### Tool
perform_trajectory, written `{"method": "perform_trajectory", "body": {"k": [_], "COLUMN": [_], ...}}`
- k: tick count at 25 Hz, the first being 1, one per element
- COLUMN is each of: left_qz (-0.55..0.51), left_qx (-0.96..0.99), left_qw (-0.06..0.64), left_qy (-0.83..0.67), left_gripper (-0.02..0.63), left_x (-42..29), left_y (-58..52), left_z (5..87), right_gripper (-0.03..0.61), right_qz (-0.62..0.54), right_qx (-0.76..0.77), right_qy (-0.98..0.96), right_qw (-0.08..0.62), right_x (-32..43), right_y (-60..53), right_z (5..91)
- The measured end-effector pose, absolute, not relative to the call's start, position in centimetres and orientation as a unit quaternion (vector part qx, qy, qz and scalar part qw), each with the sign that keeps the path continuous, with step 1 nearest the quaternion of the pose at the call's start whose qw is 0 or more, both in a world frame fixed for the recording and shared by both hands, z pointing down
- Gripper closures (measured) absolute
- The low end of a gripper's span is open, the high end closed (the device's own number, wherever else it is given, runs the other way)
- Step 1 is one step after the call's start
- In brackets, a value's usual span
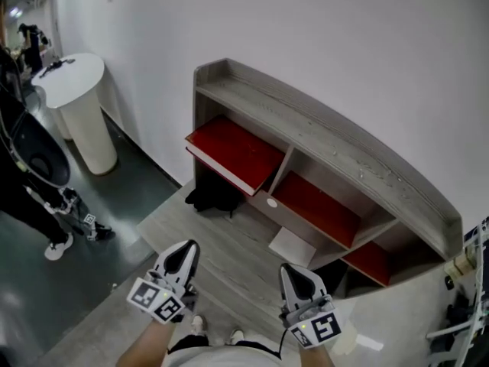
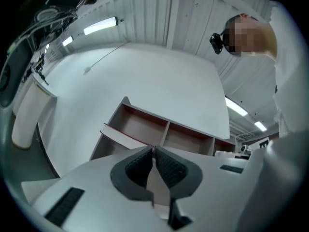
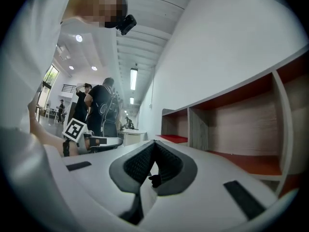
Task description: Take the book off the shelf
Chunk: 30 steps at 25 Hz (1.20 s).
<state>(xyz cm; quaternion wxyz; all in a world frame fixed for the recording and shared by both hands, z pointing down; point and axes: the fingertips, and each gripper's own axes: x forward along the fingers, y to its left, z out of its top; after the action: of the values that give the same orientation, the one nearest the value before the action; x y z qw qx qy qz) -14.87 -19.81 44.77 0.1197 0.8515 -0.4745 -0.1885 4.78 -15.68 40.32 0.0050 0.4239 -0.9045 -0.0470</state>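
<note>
A low wooden shelf unit (image 1: pixel 328 140) with red-lined compartments stands against the white wall. A red book (image 1: pixel 237 150) lies flat in its left compartment and juts out over the front edge. It also shows in the left gripper view as a pale-edged slab (image 2: pixel 120 137), and far off in the right gripper view (image 3: pixel 173 138). My left gripper (image 1: pixel 183 255) and right gripper (image 1: pixel 293 275) hover low in the head view, well short of the shelf. Both are shut with nothing between the jaws, as the left gripper (image 2: pixel 153 150) and right gripper (image 3: pixel 154 143) views show.
A white pedestal table (image 1: pixel 76 102) stands at the far left beside a person in dark clothes (image 1: pixel 27 182). A black object (image 1: pixel 214 197) sits under the book's compartment. A pale sheet (image 1: pixel 292 247) lies on the floor before the shelf. A white rack (image 1: pixel 467 297) is at the right edge.
</note>
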Motion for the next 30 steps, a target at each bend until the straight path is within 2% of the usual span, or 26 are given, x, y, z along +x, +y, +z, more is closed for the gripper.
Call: {"method": "perform_trajectory", "body": {"k": [4, 10, 12, 22, 30], "left_qz": [-0.223, -0.252, -0.267, -0.325, -0.361], "left_qx": [0.856, 0.848, 0.836, 0.756, 0.747], "left_qw": [0.172, 0.238, 0.259, 0.397, 0.435], "left_qy": [-0.434, -0.401, -0.404, -0.407, -0.349], "left_gripper": [0.589, 0.467, 0.386, 0.219, 0.155], "left_x": [-14.2, -13.1, -13.1, -12.8, -10.7], "left_y": [-24.0, -30.2, -32.3, -39.8, -43.3], "left_z": [44.8, 44.7, 44.8, 48.0, 47.2], "right_gripper": [0.557, 0.557, 0.557, 0.557, 0.557], "right_qz": [-0.044, -0.035, -0.037, -0.03, -0.024], "right_qx": [0.453, 0.485, 0.492, 0.525, 0.539], "right_qy": [-0.89, -0.874, -0.87, -0.85, -0.842], "right_qw": [0.01, 0.02, 0.02, 0.021, 0.025], "right_x": [5.8, 7.3, 7.8, 10.7, 11.8], "right_y": [-16.0, -16.3, -16.3, -15.9, -15.4], "right_z": [40.4, 40.8, 40.6, 40.8, 41.2]}}
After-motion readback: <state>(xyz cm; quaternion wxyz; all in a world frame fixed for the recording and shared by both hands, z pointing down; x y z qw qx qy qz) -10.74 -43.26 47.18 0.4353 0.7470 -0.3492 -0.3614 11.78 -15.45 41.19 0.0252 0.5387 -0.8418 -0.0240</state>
